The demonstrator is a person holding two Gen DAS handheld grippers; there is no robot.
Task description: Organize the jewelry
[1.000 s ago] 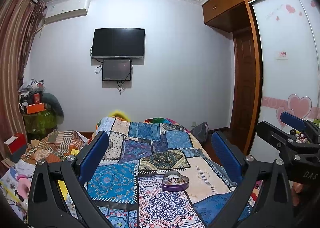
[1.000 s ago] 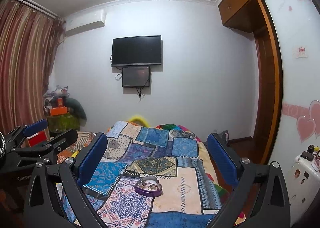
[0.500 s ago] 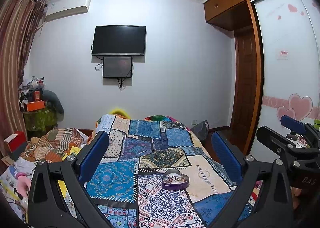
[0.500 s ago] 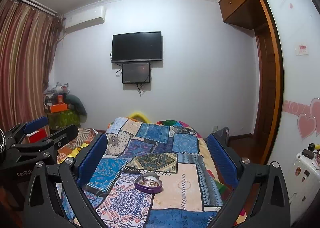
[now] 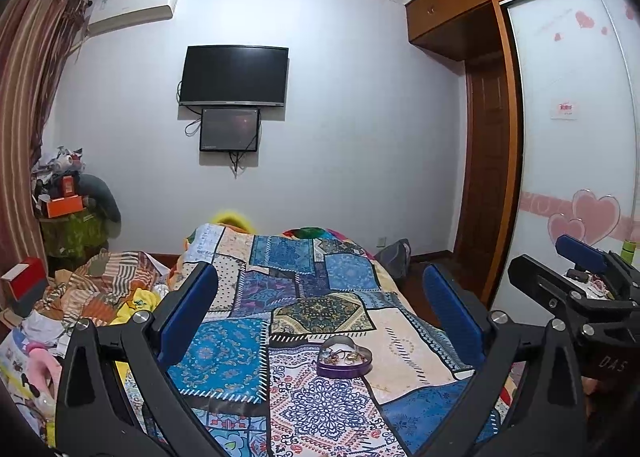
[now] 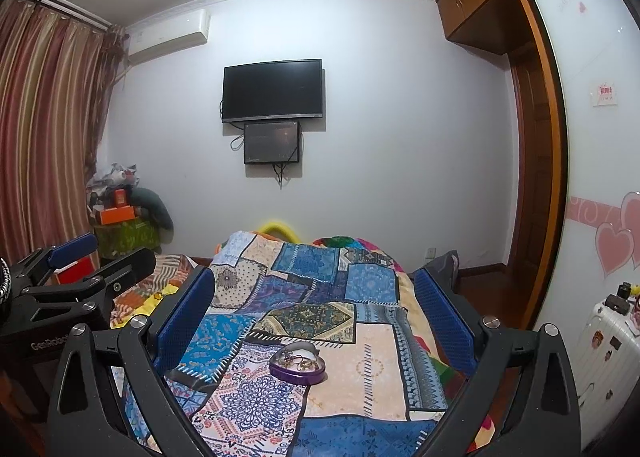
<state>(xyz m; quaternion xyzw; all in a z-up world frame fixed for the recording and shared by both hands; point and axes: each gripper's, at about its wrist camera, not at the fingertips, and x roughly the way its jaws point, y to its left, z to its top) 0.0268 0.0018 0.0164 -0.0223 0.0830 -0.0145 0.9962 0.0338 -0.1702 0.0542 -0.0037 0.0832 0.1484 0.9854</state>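
While both claws (image 5: 320,313) (image 6: 316,309) gape empty, the heart-shaped tin (image 5: 344,357) sits unobstructed on the quilt (image 5: 240,357) — TV (image 5: 234,76) beyond.

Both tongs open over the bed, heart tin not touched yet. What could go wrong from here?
1. The heart tin sits on a soft patchwork quilt; pressing down may tip it and spill the jewelry.
2. The pieces look tangled in one pile, so the left tongs might lift several at once.
3. The right tongs face the same tin from close alongside; both reaching in could collide.
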